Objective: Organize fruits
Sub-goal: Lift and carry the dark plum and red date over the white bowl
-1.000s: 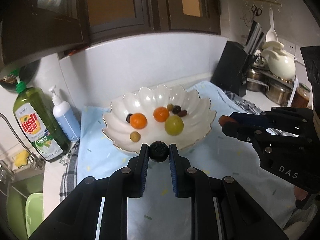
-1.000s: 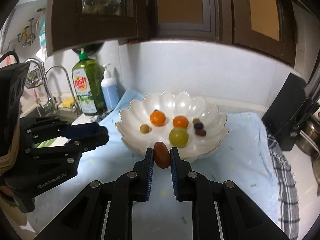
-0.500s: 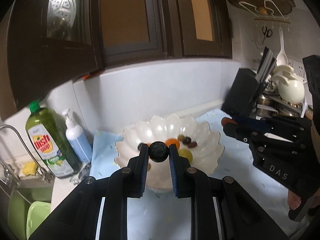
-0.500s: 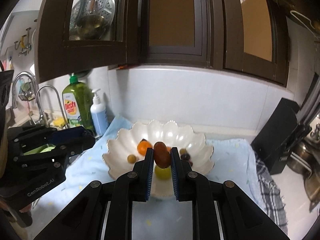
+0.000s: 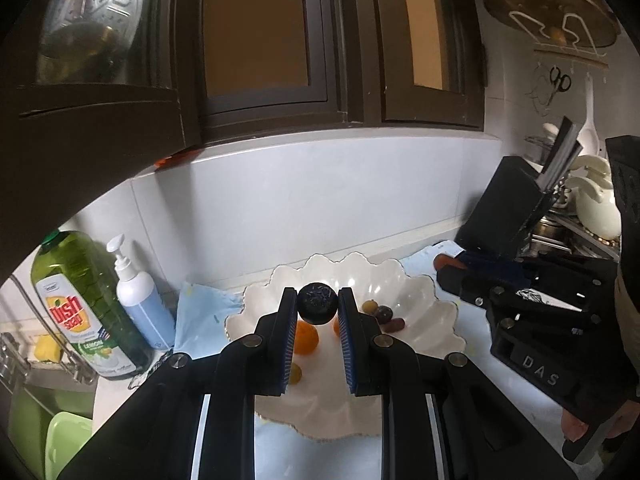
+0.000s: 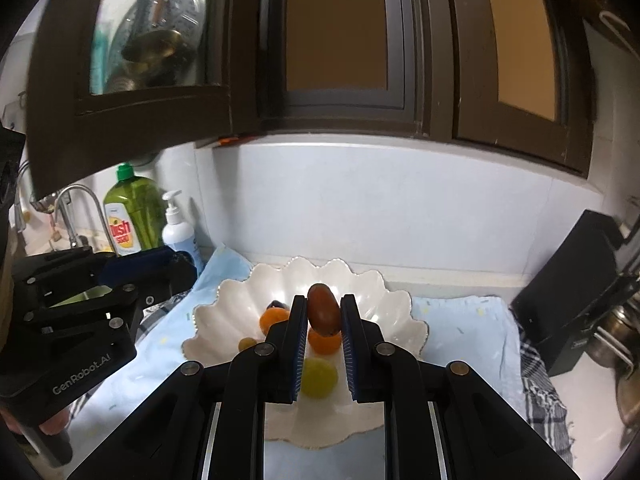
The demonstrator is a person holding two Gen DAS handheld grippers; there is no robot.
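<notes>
My left gripper is shut on a dark round fruit and holds it above the white scalloped bowl. My right gripper is shut on a reddish-brown oval fruit, also above the bowl. In the bowl lie orange fruits, a green-yellow round fruit, a small olive fruit and dark grapes. Each gripper shows in the other's view: the right one at the bowl's right, the left one at its left.
The bowl stands on a light blue cloth. A green dish soap bottle and white pump bottle stand left by the sink. A black knife block and pots stand right. Dark cabinets hang overhead.
Both grippers have risen and moved forward over the bowl, each still holding its fruit. The bowl now lies below the fingertips in both views.
</notes>
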